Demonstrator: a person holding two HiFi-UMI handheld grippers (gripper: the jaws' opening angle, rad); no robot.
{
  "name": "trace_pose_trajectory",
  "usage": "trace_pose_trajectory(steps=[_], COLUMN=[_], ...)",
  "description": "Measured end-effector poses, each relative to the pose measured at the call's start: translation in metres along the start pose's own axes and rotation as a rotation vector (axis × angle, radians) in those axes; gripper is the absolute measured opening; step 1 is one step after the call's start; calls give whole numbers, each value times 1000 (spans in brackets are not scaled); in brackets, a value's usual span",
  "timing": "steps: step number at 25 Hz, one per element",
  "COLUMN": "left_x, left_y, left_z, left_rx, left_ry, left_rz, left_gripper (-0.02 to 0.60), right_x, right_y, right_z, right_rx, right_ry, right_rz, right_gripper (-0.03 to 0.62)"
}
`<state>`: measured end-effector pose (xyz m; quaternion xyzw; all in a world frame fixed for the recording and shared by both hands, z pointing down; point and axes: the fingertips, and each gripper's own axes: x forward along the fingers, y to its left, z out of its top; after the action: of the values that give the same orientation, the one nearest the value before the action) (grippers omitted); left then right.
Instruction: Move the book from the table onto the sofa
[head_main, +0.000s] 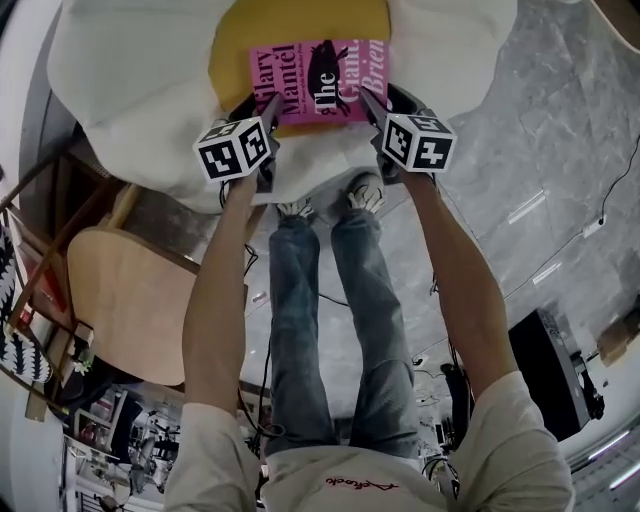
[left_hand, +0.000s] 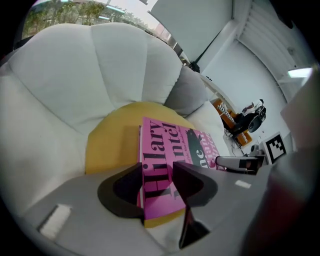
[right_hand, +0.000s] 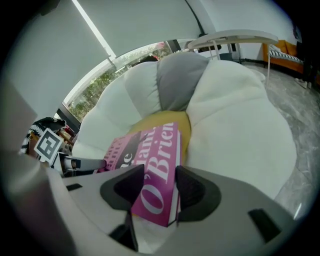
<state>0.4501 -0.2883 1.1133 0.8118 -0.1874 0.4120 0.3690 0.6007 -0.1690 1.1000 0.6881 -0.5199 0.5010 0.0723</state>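
Note:
The book (head_main: 320, 80) is pink with large black and white cover lettering. It lies flat over the yellow centre cushion (head_main: 300, 30) of a white petal-shaped sofa (head_main: 130, 90). My left gripper (head_main: 268, 105) is shut on the book's left end, and my right gripper (head_main: 372, 100) is shut on its right end. In the left gripper view the jaws (left_hand: 156, 185) clamp the book (left_hand: 170, 150) over the yellow cushion (left_hand: 112, 140). In the right gripper view the jaws (right_hand: 155, 192) clamp the book's (right_hand: 150, 160) other end. Whether the book rests on the cushion, I cannot tell.
A round wooden table top (head_main: 130, 290) stands at the left below the sofa. Grey marble floor (head_main: 560, 150) lies to the right, with a black box (head_main: 555, 375) and cables. The person's legs (head_main: 330, 320) stand just in front of the sofa edge.

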Motion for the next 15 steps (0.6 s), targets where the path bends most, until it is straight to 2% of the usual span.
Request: trace_pose_trajectory(steps=[9, 15], left_x=[9, 2], left_y=[2, 7], left_z=[-8, -1], left_rx=[14, 43], left_ry=[50, 49], left_rz=[7, 41], left_gripper=[199, 207], right_x=[9, 1], right_y=[-4, -7], right_z=[-7, 5], right_rx=[16, 3], right_ry=[47, 10], right_rz=[-11, -54], right_gripper=[204, 206])
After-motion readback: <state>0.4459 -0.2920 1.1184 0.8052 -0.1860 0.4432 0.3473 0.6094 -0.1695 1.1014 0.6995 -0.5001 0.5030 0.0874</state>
